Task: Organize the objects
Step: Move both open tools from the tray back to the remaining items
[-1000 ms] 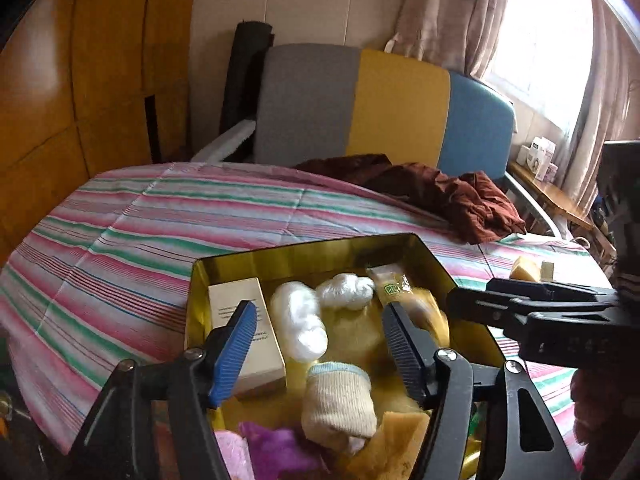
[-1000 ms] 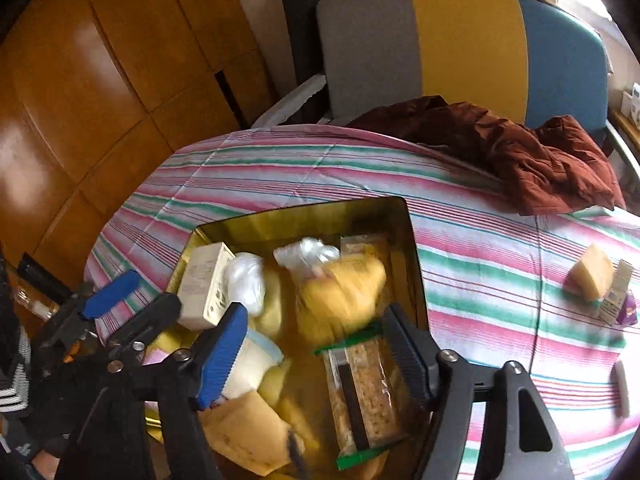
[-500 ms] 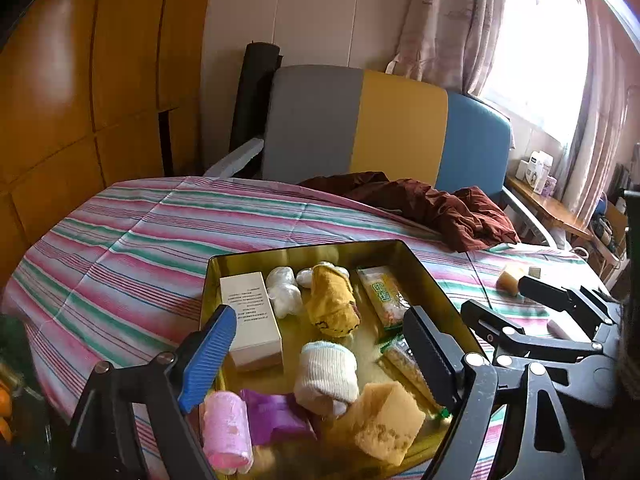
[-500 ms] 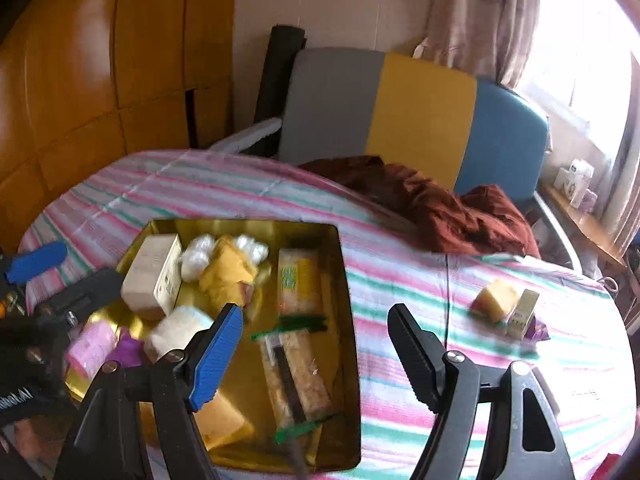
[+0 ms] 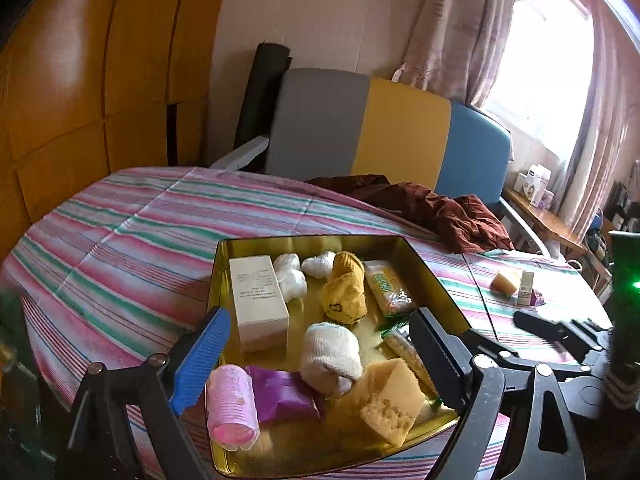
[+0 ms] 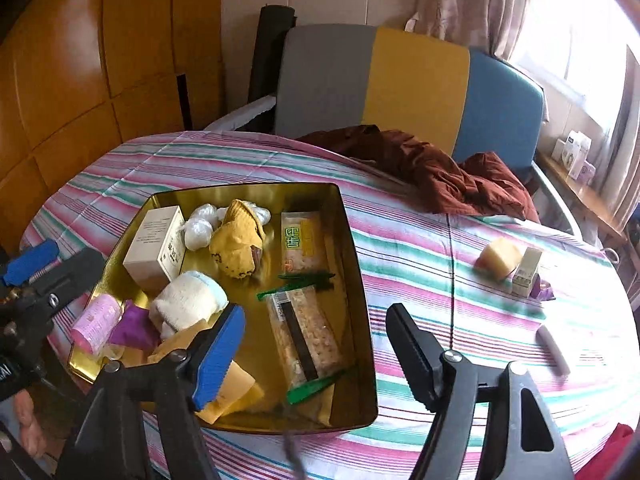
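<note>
We hold the left tool (image 5: 320, 354) over the near end of the shallow gold metal tin (image 5: 436, 280); its jaws are opening and nothing lies between them. The right tool (image 6: 316, 344) stands wide and empty above the tin's near right corner.

The tin rests on the pink-, green- and white-striped cloth of the worktop (image 6: 420, 240). In the right view it holds:
- at 10 o'clock, an upright cream carton (image 6: 154, 246) with fine print too small to read;
- at 12 o'clock, white plastic-wrapped bundles (image 6: 200, 226) touching a rolled mustard-yellow sock (image 6: 236, 248);
- at 1 o'clock, a clear snack packet (image 6: 302, 246) with green characters we cannot read;
- at 4 o'clock, a long green-edged cracker packet (image 6: 308, 340) with a dark label strip;
- at centre left, a rolled cream sock (image 6: 188, 306);
- at 8 o'clock, a pink ribbed roll (image 6: 96, 322) beside a purple wrapper (image 6: 132, 328).

A yellow sponge block (image 5: 386, 398) lies at the tin's near edge. On the cloth at 3 o'clock, well apart from the tin, another yellow sponge piece (image 6: 500, 258) touches a small cream box (image 6: 528, 272).
</note>
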The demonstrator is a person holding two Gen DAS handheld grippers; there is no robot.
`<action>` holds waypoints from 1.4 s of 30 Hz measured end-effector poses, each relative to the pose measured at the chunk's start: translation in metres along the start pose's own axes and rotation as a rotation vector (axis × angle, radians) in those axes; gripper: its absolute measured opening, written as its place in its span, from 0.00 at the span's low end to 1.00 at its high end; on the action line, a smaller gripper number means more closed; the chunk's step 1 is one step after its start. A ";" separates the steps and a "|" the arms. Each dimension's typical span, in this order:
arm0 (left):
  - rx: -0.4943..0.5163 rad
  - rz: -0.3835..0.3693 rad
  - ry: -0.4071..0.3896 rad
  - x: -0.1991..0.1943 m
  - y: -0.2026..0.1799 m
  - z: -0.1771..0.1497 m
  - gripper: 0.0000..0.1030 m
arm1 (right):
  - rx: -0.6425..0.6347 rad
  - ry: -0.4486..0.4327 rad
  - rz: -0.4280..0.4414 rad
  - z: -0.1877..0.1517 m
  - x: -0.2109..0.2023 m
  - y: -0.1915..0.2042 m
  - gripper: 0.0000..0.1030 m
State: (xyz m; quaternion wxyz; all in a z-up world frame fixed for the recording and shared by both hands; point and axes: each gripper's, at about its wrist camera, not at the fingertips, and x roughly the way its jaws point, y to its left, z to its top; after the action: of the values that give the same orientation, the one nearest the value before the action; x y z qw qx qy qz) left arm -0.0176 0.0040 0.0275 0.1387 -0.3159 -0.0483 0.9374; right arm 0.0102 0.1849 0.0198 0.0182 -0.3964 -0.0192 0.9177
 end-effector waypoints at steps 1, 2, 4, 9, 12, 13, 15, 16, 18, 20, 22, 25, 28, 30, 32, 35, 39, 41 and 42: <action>-0.004 -0.005 0.006 0.001 0.002 -0.002 0.89 | -0.001 0.000 -0.001 0.001 0.000 0.001 0.75; -0.005 -0.009 0.009 0.002 0.004 -0.003 0.89 | -0.007 0.000 -0.010 0.003 0.002 0.003 0.75; -0.008 -0.016 0.016 0.005 0.008 -0.005 0.89 | -0.024 -0.005 -0.047 0.007 0.007 0.011 0.76; -0.021 -0.018 0.032 0.013 0.024 -0.005 0.89 | -0.044 -0.030 -0.099 0.020 0.013 0.028 0.77; -0.038 -0.018 0.040 0.018 0.038 -0.002 0.89 | -0.054 -0.025 -0.119 0.026 0.019 0.038 0.77; -0.041 -0.017 0.038 0.018 0.042 -0.001 0.89 | -0.060 -0.025 -0.129 0.026 0.021 0.041 0.77; -0.043 -0.011 0.033 0.020 0.050 0.002 0.89 | -0.079 -0.016 -0.152 0.026 0.024 0.049 0.77; -0.045 -0.011 0.029 0.020 0.054 0.004 0.89 | -0.085 -0.013 -0.159 0.026 0.025 0.051 0.77; -0.041 -0.013 0.018 0.020 0.060 0.007 0.89 | -0.093 -0.003 -0.173 0.025 0.027 0.056 0.77; -0.040 -0.019 0.006 0.019 0.065 0.010 0.89 | -0.097 0.006 -0.188 0.025 0.028 0.060 0.77; -0.041 -0.026 0.000 0.017 0.068 0.013 0.89 | -0.096 0.014 -0.200 0.024 0.028 0.062 0.77; -0.041 -0.037 -0.001 0.015 0.071 0.016 0.90 | -0.092 0.019 -0.204 0.025 0.029 0.064 0.77; -0.042 -0.033 -0.004 0.012 0.073 0.018 0.91 | -0.100 0.023 -0.197 0.027 0.031 0.067 0.77; -0.041 -0.021 -0.006 0.010 0.075 0.019 0.91 | -0.093 0.025 -0.190 0.027 0.032 0.066 0.77; -0.035 -0.012 -0.006 0.010 0.074 0.019 0.91 | -0.085 0.027 -0.184 0.027 0.032 0.064 0.77; -0.032 -0.001 0.002 0.009 0.072 0.017 0.91 | -0.066 0.024 -0.174 0.024 0.031 0.056 0.77; -0.020 0.011 0.005 0.008 0.064 0.013 0.91 | -0.041 0.014 -0.162 0.018 0.026 0.040 0.77; -0.019 0.015 0.014 0.007 0.058 0.010 0.91 | -0.017 0.006 -0.146 0.017 0.022 0.027 0.77; -0.016 0.011 0.015 0.006 0.053 0.009 0.91 | -0.004 -0.001 -0.140 0.017 0.019 0.019 0.77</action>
State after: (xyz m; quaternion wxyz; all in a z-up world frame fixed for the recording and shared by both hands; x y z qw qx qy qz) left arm -0.0401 -0.0453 0.0220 0.1314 -0.3243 -0.0529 0.9353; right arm -0.0153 0.1663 0.0162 0.0816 -0.3935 -0.0488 0.9144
